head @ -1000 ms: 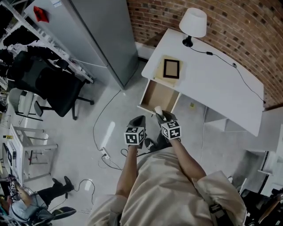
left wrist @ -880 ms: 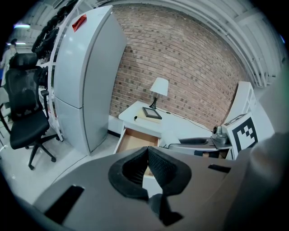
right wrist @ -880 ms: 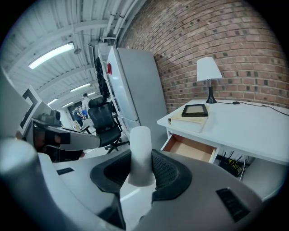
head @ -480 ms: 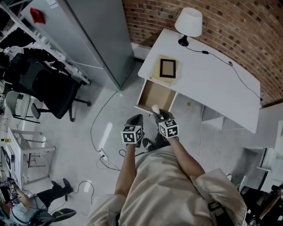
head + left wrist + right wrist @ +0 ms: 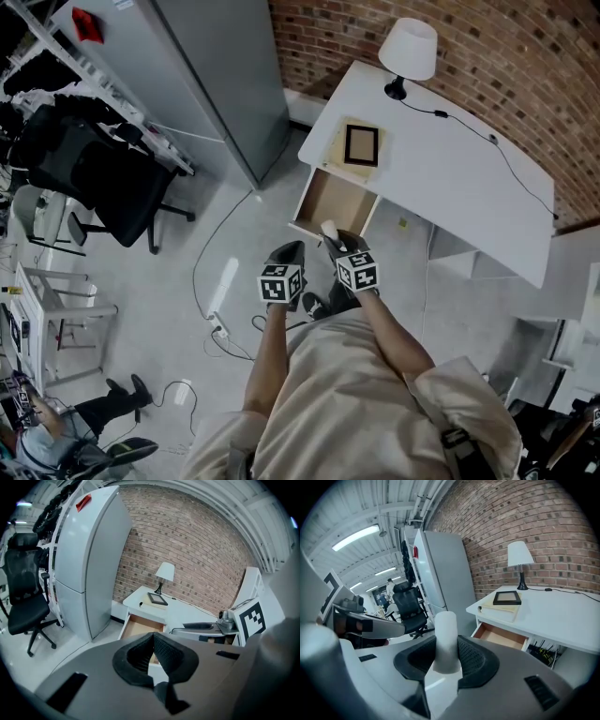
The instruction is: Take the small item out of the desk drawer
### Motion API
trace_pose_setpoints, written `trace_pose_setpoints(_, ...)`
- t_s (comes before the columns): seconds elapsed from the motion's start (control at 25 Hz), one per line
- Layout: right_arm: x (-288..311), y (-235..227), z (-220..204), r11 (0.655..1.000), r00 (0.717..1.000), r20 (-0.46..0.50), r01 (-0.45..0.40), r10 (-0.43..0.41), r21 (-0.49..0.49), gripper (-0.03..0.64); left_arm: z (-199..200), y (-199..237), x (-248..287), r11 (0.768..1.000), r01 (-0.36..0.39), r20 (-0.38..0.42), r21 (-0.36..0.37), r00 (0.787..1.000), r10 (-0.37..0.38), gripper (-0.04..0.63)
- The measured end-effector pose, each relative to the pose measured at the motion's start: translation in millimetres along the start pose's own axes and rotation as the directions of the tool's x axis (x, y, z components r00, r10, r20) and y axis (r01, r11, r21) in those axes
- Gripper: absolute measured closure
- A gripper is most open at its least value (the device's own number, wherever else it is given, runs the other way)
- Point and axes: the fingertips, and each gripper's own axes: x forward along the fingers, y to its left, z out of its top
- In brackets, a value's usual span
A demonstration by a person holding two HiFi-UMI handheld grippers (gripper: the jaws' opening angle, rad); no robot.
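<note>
Though the right gripper clamps the white cylinder, a jolt could tilt it loose. Left gripper closed, empty; no backup.

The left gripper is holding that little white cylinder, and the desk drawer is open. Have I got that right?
Not quite. The white cylinder is held by the right gripper, not the left; the right gripper view shows it clamped between those jaws. The left gripper has its jaws together with nothing in them. The desk drawer is open, as you said.
</note>
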Motion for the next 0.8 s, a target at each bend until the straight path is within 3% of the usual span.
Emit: trace_pose_setpoints(0.8,-6.1,-4.3,-2.6,1.0,1.0,-0.009,0.005,-0.005,-0.002,0.457,1.0,-7.6,1.2,1.0,0.008,-0.008,0.013,1.0,-0.008,0.578)
